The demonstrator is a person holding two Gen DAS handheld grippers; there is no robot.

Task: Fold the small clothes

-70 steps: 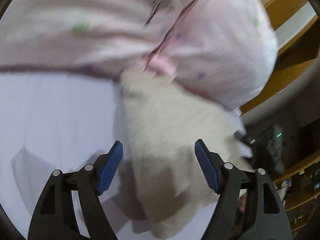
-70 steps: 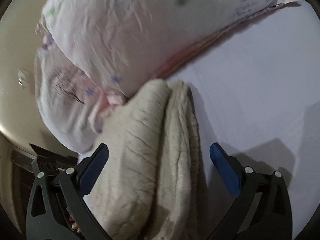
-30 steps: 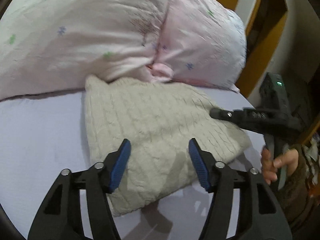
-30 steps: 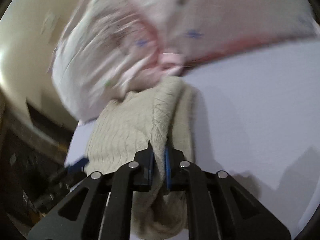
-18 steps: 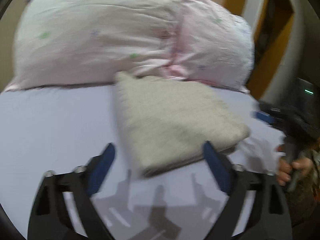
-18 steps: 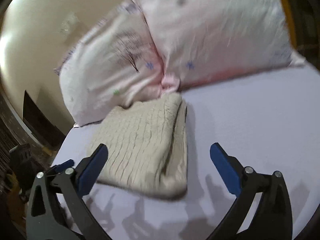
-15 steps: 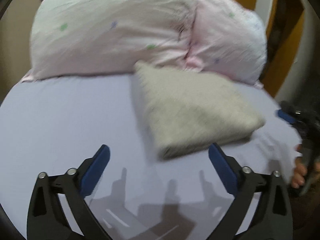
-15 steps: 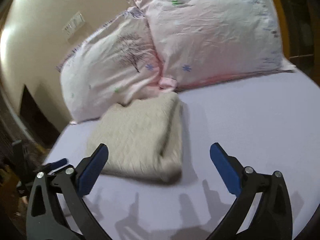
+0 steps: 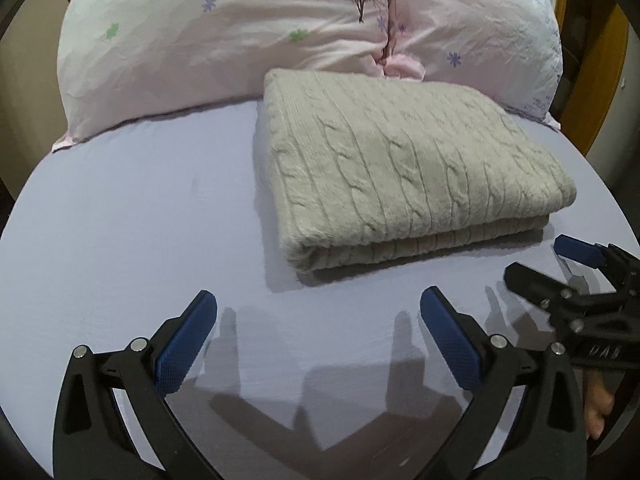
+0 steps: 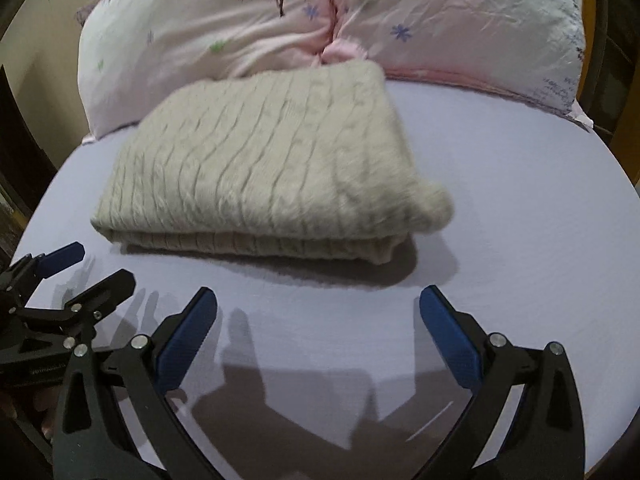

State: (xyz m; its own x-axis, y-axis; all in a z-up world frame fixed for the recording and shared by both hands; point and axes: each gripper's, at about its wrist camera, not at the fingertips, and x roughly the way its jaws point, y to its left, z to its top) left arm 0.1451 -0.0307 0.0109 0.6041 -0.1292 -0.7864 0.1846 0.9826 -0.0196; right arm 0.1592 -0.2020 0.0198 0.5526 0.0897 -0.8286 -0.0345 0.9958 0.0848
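Note:
A beige cable-knit sweater (image 9: 404,168) lies folded into a neat rectangle on the lavender bed sheet (image 9: 120,216), its far edge against the pillows. It also shows in the right wrist view (image 10: 272,168). My left gripper (image 9: 318,320) is open and empty, held above the sheet in front of the sweater. My right gripper (image 10: 318,320) is open and empty too, also in front of the sweater. The right gripper shows at the right edge of the left wrist view (image 9: 560,268), and the left gripper at the left edge of the right wrist view (image 10: 76,276).
Two pink floral pillows (image 9: 224,40) (image 9: 480,28) lean at the head of the bed behind the sweater. A wooden bed frame (image 9: 600,64) rises at the right. A beige wall (image 10: 44,20) stands to the left.
Both grippers opened, let go of the folded sweater and pulled back from it toward the near side of the bed. The sweater now lies flat by the pillows.

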